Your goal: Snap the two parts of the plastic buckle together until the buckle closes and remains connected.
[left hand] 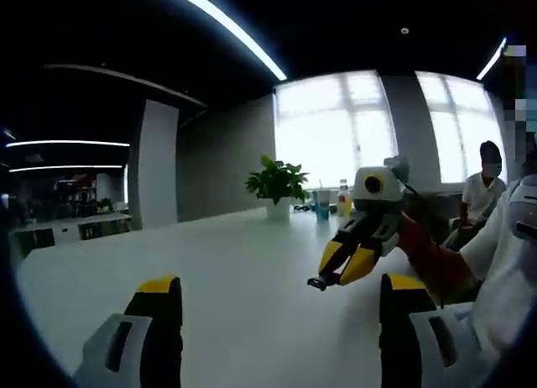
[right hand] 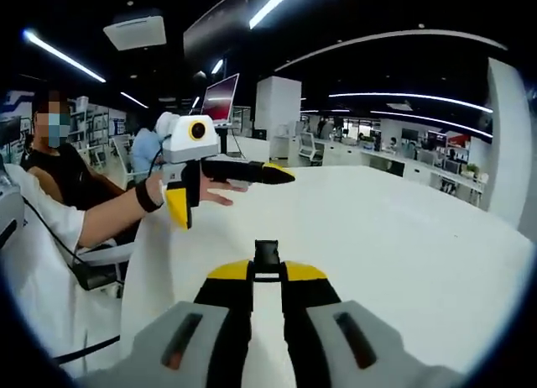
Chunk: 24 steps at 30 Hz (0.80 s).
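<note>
Your right gripper [right hand: 267, 275] has its jaws closed on one buckle part [right hand: 267, 255], low centre of the right gripper view, above the white surface [right hand: 403, 237]. Your left gripper [left hand: 281, 300] rides with jaws wide apart and empty. The other part isn't held, so I judge mating hasn't begun: next, get that second part into the left jaws.
</note>
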### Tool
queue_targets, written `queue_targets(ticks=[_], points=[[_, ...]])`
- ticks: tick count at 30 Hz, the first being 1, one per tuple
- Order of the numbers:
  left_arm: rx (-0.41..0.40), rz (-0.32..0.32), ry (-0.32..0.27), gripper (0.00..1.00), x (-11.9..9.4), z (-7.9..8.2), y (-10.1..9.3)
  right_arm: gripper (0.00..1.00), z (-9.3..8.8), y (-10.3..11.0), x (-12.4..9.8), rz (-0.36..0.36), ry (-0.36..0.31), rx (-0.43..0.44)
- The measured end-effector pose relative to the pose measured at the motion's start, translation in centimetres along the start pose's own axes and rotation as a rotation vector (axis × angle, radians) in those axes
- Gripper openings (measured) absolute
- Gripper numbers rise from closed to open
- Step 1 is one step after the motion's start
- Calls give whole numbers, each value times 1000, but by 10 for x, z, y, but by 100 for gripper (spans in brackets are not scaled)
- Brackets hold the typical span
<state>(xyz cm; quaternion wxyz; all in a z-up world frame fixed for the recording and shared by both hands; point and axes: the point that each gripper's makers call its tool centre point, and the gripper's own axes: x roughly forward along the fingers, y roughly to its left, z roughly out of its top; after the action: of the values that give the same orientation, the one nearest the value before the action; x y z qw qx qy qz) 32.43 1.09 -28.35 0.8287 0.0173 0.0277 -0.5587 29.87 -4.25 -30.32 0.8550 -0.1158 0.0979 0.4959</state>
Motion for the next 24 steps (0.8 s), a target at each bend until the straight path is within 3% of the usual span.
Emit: queue_targets(ticks=[4,24], points=[[31,16,18,99,1,-2,1,10,0,0,1,2,0,1],[9,21,22,99,5,-11,3,10,0,-16,4,-37,-14,16]])
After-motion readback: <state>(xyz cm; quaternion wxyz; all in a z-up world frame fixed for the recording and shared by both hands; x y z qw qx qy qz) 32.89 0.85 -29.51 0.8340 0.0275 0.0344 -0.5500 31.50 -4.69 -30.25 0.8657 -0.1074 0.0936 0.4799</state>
